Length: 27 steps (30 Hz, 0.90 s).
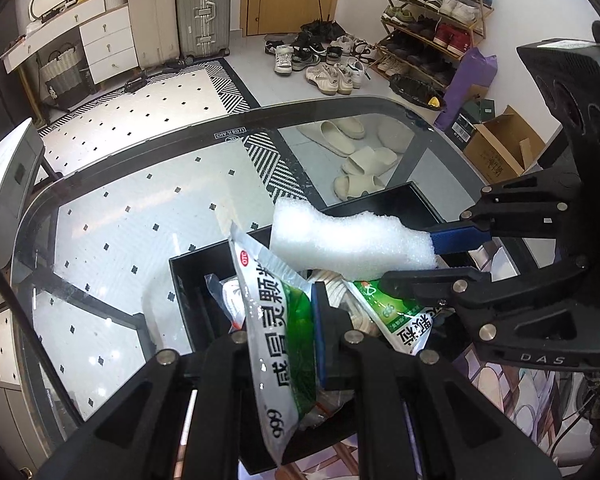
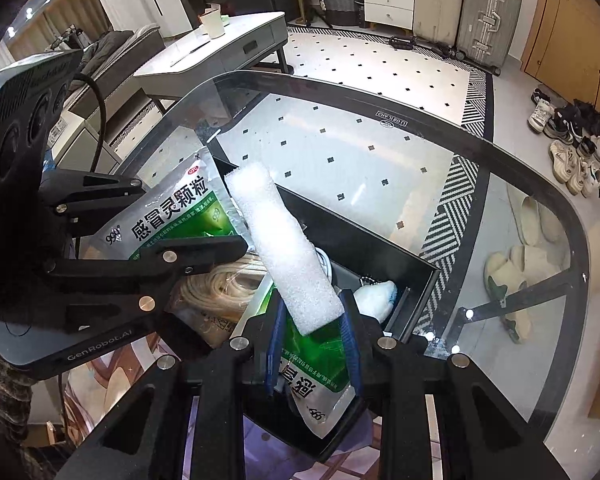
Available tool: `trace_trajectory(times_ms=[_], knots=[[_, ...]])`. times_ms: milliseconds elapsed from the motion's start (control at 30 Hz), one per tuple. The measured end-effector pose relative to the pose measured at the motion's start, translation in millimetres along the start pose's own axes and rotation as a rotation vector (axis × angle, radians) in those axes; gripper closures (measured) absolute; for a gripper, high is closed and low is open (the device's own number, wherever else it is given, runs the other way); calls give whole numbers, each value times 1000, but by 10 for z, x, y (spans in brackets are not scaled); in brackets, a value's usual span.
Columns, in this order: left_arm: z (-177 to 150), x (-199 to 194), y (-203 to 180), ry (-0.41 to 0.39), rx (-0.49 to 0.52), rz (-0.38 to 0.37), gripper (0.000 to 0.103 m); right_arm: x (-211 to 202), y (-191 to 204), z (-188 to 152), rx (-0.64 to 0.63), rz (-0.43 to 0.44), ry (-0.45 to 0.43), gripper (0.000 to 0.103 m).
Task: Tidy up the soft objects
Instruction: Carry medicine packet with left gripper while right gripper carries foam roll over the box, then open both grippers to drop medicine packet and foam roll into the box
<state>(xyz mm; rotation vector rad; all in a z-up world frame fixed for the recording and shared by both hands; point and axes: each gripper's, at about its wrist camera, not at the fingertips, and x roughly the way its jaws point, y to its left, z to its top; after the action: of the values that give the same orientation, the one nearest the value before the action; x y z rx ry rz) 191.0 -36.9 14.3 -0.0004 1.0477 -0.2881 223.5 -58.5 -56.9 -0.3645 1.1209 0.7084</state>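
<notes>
1. Foam (image 2: 284, 248) is pinched at its lower end by the right tongs (image 2: 312, 344), blue pads pressing it from both sides; the strip stands up and leans toward the upper left of the right wrist view.
2. Left tongs (image 1: 296, 332) are clamped on a silver-and-green sachet (image 1: 274, 320), which runs from the bottom centre of the left wrist view up to mid-frame, its top edge free.
3. Both loads hang over the black box (image 2: 380, 248), which sits on the glass worktop (image 2: 340, 140) at centre frame. Inside it already lie a second sachet (image 2: 320, 384), a coil of pale cord in plastic (image 2: 216, 296) and a white wad (image 2: 376, 300) at the right end.
4. Step in hand, as I judge it: lowering the two soft items into the box (both tongs tilt steeply down toward it).
5. Next move calls for bringing each item down until it rests on the contents, then opening the tongs. The foam is springy and long, so it should be laid flat along the box or it may tip over the rim.
6. The sachet is slippery and limp; released high, it could slide onto the glass.
7. The two tongs sit close together, so letting go one at a time looks safer.
</notes>
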Motion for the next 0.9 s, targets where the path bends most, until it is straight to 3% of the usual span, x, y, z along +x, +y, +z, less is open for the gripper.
trace_trajectory(times_ms=[433, 567, 700, 900], knots=[[2, -49, 26, 4, -2, -7, 89, -10, 7, 5, 0, -3, 1, 74], [-21, -93, 25, 4, -6, -1, 69, -67, 7, -43, 2, -11, -3, 69], [-33, -141, 21, -3, -4, 5, 58, -139, -13, -85, 11, -21, -12, 64], [-43, -192, 32, -2, -8, 26, 55, -256, -33, -144, 20, -33, -26, 56]])
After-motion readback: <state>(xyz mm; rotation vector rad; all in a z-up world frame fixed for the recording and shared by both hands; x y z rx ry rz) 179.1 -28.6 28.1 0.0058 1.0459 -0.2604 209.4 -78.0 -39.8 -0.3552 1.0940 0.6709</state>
